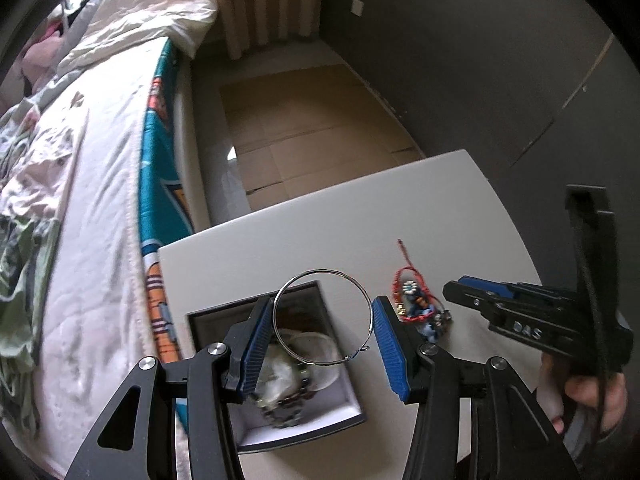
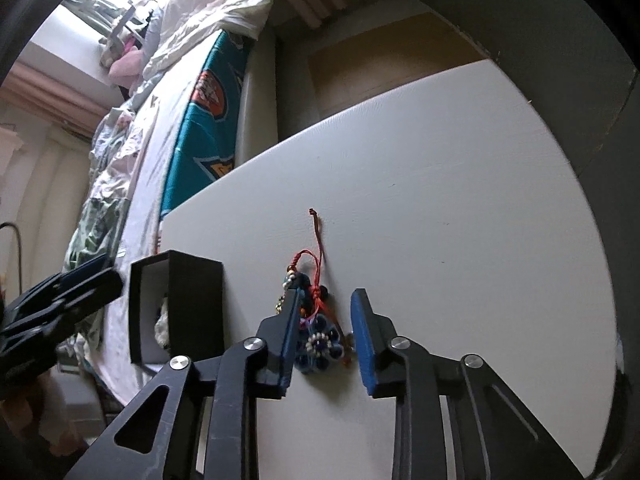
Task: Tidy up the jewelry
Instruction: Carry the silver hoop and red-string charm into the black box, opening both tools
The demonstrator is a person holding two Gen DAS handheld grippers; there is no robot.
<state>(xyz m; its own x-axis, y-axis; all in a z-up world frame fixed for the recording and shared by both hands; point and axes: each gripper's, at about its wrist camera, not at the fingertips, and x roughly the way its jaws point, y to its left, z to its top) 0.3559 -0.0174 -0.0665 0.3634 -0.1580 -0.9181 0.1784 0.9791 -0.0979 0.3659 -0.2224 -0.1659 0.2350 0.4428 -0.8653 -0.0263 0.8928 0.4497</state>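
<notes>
A bed (image 1: 92, 184) lies left of the white table (image 1: 460, 208). Near the table's edge stands a black box (image 2: 176, 304) with blurred pieces inside, perhaps a bracelet. The left gripper (image 1: 324, 332) clamps a thin wire ring (image 1: 322, 318) above the box. The right gripper (image 2: 324, 344) (jaws part-closed) straddles the beaded red-cord charm (image 2: 318, 340) on the table, one pad maybe touching.

White table (image 2: 440, 200) beside a bed (image 1: 100, 184) with rumpled bedding, flattened cardboard (image 1: 312, 128) on floor, dark grey wall (image 1: 460, 60), beige curtain (image 1: 260, 0).
</notes>
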